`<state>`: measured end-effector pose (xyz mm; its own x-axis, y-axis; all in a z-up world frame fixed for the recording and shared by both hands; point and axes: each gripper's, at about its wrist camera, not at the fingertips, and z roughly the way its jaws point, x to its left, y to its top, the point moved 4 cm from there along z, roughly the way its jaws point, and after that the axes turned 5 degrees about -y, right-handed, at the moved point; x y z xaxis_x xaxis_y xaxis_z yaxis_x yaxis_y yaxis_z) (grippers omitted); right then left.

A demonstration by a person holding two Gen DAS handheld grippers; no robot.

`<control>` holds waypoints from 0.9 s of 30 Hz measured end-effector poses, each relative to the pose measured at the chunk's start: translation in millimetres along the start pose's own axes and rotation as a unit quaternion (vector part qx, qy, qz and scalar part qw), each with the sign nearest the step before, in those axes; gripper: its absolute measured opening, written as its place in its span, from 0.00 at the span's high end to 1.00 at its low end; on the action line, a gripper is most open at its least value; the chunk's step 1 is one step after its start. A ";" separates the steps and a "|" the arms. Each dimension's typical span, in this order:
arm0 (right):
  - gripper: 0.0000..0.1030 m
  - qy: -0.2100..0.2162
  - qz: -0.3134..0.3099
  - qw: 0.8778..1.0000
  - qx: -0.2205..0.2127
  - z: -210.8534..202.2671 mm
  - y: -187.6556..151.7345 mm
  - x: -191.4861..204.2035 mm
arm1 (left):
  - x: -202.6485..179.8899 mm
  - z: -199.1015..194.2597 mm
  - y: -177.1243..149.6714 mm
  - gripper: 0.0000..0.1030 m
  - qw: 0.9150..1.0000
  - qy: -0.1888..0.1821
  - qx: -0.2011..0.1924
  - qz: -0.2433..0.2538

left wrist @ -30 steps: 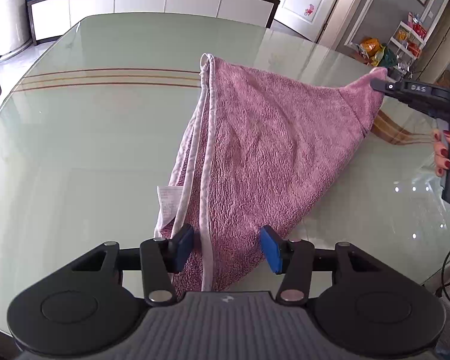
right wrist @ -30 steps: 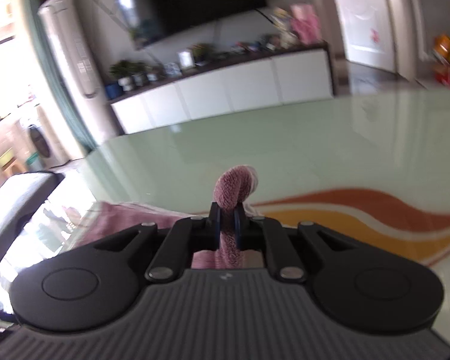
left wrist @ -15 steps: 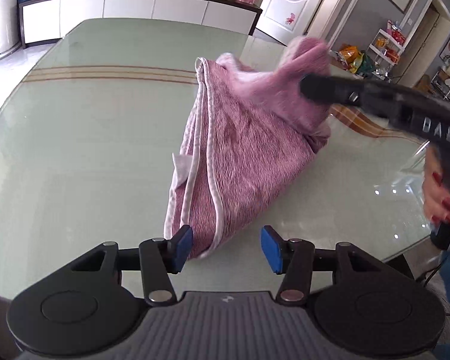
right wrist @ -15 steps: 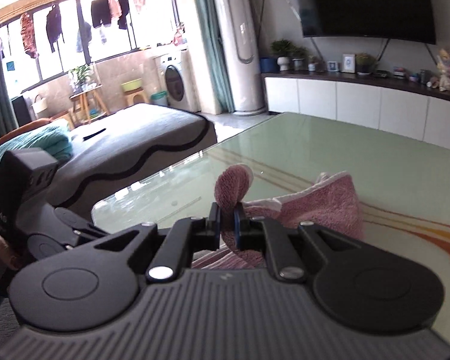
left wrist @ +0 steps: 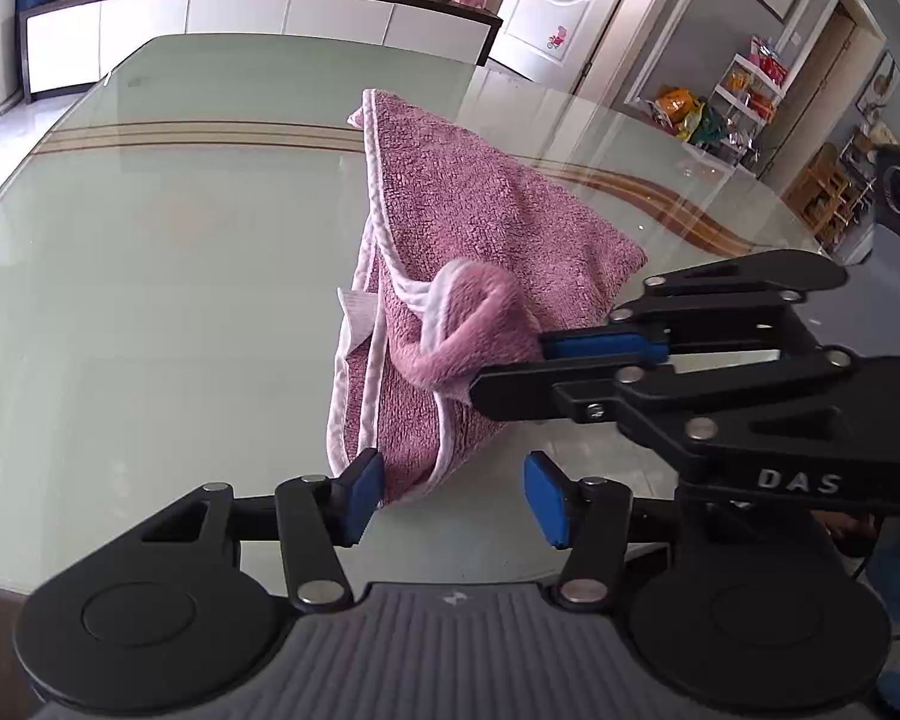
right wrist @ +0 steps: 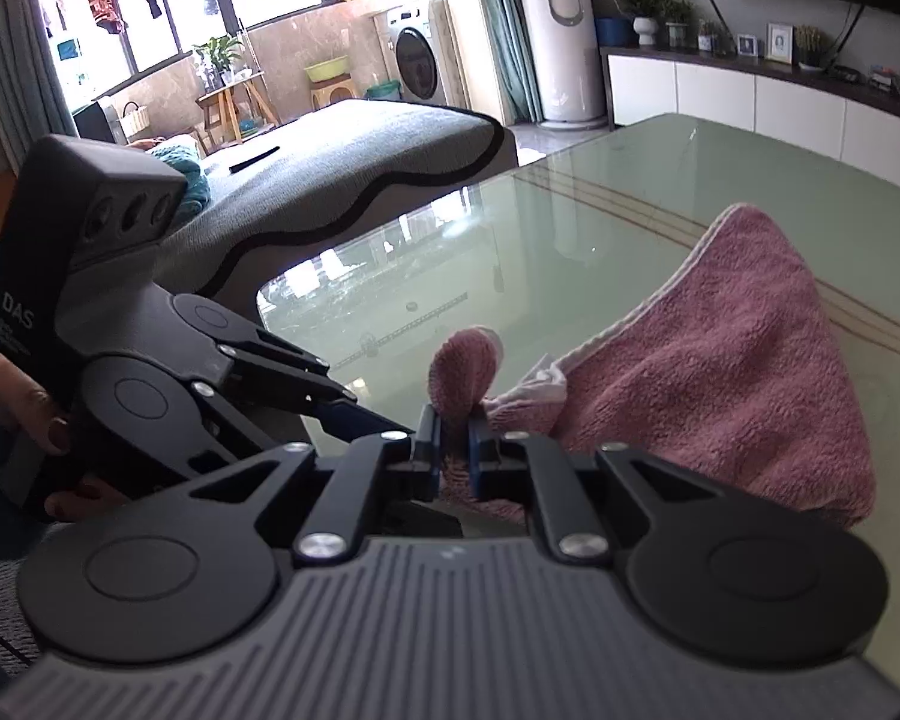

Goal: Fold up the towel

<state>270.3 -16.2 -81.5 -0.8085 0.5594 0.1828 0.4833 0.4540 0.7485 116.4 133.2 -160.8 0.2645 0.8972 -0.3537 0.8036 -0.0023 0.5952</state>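
Note:
A pink towel [left wrist: 474,228] with white edging lies partly folded on the glass table [left wrist: 168,276]. My right gripper [right wrist: 453,450] is shut on one towel corner [right wrist: 465,363], which it holds just above the towel's near end; in the left wrist view the same gripper [left wrist: 510,369] reaches in from the right. My left gripper [left wrist: 447,495] is open at the table's near edge, its blue pads [left wrist: 360,489] either side of the towel's nearest tip and not touching it. A white label [left wrist: 357,315] sticks out at the towel's left edge.
The glass table runs far back towards a white sideboard [left wrist: 240,18]. In the right wrist view a grey sofa [right wrist: 354,168] stands just past the table's edge, and a hand [right wrist: 24,402] holds the left gripper's body [right wrist: 90,324]. A shelf of goods [left wrist: 732,102] stands far right.
My right gripper has carried the far right corner over the towel towards me, down near the left gripper. The left gripper has stayed open, and has drawn back slightly from the towel's tip.

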 end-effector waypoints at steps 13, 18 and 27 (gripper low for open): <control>0.85 0.015 0.028 0.999 0.017 13.1 -15.7 5.3 | 8.3 -12.0 5.2 0.44 1.000 0.027 0.000 -0.014; 0.85 0.017 0.035 0.999 0.003 2.5 -16.8 3.3 | 10.3 -29.5 3.9 0.42 0.999 0.033 -0.013 -0.006; 0.70 -0.008 0.081 0.996 -0.045 -35.5 -19.4 -27.7 | -8.6 -43.0 16.3 0.40 0.998 0.032 -0.035 0.032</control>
<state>271.3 -65.0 -78.5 -0.7170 0.6310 0.2963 0.5740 0.2931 0.7646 104.4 144.5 -117.0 0.2777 0.9226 -0.2677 0.7462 -0.0317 0.6650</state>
